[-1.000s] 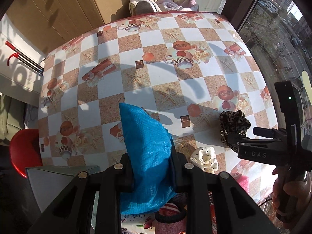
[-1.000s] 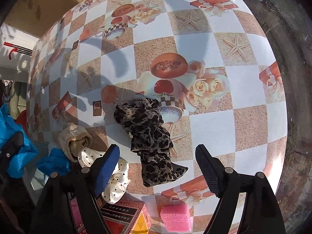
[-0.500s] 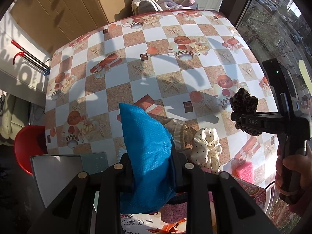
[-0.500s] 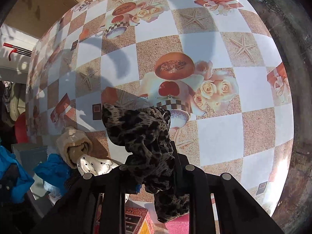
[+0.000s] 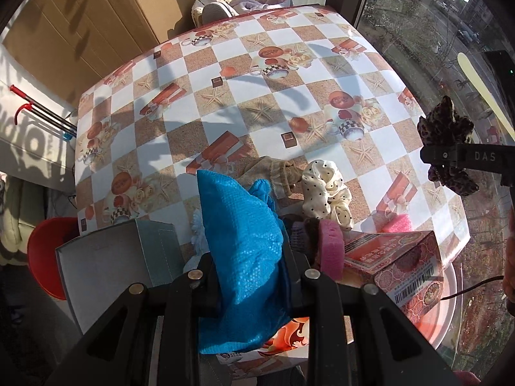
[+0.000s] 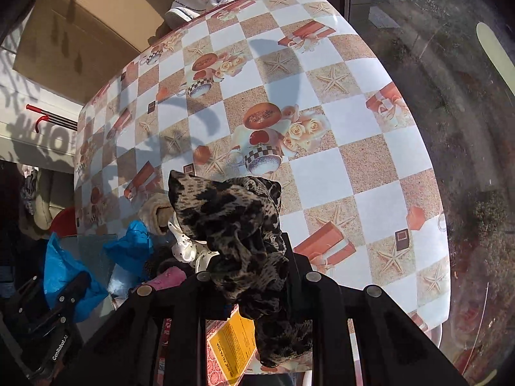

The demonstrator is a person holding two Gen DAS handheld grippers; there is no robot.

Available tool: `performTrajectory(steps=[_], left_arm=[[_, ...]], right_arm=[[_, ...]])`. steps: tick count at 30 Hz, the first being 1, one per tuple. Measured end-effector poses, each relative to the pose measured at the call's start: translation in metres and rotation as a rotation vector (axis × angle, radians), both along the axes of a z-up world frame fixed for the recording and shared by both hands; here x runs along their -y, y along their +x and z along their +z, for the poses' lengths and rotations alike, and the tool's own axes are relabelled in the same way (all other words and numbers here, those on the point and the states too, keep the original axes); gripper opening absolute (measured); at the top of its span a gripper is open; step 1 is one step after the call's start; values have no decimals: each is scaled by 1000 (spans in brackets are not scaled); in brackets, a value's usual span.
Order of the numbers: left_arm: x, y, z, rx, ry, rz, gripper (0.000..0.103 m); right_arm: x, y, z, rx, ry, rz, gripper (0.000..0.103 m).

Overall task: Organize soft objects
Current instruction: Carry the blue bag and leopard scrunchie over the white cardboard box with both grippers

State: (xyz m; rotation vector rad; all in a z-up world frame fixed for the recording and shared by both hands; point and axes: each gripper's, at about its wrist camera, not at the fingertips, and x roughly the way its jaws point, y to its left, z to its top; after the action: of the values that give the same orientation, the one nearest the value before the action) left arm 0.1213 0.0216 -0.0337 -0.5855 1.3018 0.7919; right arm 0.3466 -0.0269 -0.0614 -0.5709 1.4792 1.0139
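The left gripper (image 5: 251, 276), at the bottom centre of its frame, is clenched on a blue plastic bag (image 5: 241, 257). The right gripper (image 6: 254, 276) grasps a leopard-print scrunchie (image 6: 238, 225), held above the checkered tablecloth (image 5: 225, 122). A white polka-dot scrunchie (image 5: 325, 193) lies mid-frame beside a beige scrunchie (image 5: 276, 173).

"DAS" is printed on the right gripper (image 5: 450, 156); "GenRobot.AI" is printed on the left gripper (image 6: 61, 302).
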Motion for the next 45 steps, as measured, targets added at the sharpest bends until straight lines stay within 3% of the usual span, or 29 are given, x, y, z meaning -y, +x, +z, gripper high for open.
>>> performTrajectory(steps=[12, 17, 30, 45], left_arm=[[74, -19, -10, 12, -95, -253, 28], [91, -40, -7, 23, -94, -298, 28], [73, -117, 2, 45, -40, -145, 28], [44, -239, -3, 38, -23, 154, 28]], right_arm=[[99, -37, 12, 29, -61, -145, 23], [130, -67, 9, 1, -86, -183, 23], [139, -159, 14, -40, -81, -80, 23], [51, -273, 39, -4, -16, 315, 23]])
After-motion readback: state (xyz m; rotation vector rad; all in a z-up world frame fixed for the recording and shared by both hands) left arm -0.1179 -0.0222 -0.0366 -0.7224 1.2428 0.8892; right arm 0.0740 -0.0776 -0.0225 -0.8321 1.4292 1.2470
